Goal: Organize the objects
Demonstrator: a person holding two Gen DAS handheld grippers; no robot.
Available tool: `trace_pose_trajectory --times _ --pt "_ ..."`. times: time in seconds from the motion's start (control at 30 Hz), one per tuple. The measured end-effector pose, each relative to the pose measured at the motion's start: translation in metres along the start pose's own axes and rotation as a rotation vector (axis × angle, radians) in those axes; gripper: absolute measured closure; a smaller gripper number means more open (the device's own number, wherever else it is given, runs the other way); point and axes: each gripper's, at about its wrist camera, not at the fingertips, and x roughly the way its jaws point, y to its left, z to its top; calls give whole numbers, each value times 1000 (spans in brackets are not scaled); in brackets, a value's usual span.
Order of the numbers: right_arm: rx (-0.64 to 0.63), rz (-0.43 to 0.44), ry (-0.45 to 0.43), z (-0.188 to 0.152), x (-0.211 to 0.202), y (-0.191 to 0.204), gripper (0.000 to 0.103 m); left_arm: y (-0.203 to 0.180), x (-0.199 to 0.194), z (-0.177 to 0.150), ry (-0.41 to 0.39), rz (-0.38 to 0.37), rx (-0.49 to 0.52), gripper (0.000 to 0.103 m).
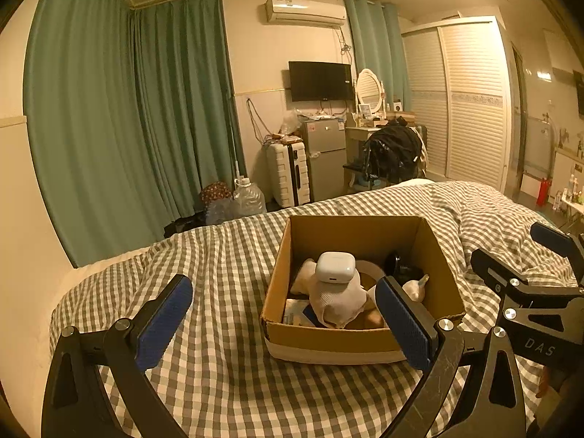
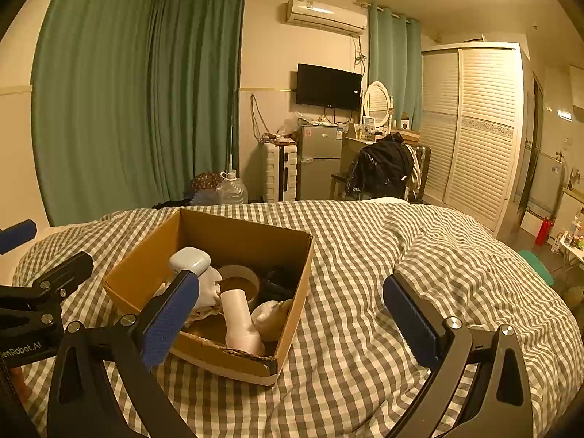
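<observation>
An open cardboard box (image 1: 436, 255) (image 2: 146, 266) sits on the checked bedspread. Inside lie a white earbud case (image 1: 335, 267) (image 2: 189, 261) on top of a white sock (image 1: 337, 303), a tape roll (image 2: 239, 283), a black object (image 1: 401, 268) and a white bottle (image 2: 239, 319). My left gripper (image 1: 284, 323) is open and empty, just in front of the box. My right gripper (image 2: 292, 319) is open and empty, to the right of the box; it also shows in the left wrist view (image 1: 511, 255).
The checked bedspread (image 1: 219, 328) (image 2: 383, 255) covers the bed with folds at the right. Beyond the bed stand green curtains (image 1: 127, 109), a white suitcase (image 1: 288, 173), a small fridge (image 1: 325, 157), a chair with dark clothes (image 1: 394, 153) and a wardrobe (image 1: 463, 102).
</observation>
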Motion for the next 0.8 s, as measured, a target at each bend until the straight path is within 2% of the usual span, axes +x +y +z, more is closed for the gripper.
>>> trace_pose_trajectory --times 0.8 --pt "-14 0 17 -4 3 5 2 -1 2 -2 19 7 -1 0"
